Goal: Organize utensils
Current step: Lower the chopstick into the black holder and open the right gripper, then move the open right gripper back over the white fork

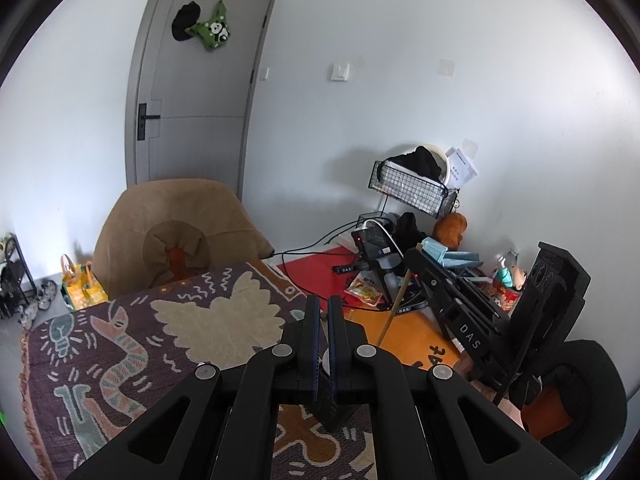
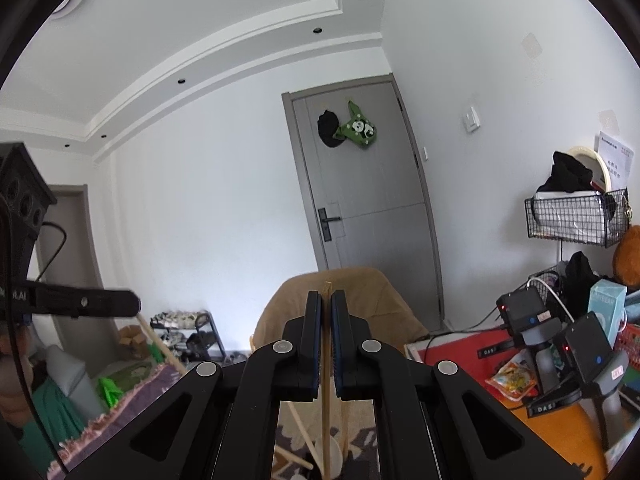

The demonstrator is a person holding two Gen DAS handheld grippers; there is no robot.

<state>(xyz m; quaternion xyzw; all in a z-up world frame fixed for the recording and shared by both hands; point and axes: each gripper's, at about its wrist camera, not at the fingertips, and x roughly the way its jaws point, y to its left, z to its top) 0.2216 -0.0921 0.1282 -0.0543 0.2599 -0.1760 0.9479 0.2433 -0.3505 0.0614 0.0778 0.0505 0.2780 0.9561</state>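
One wooden chopstick (image 2: 327,360) stood upright, clenched between the right tongs (image 2: 326,300) well above the patterned cloth (image 1: 120,340) on the bench. The left tongs (image 1: 324,304) were nearly closed on something white and small, too hidden to name. A steady, vertical lowering would probably keep the stick from pivoting.
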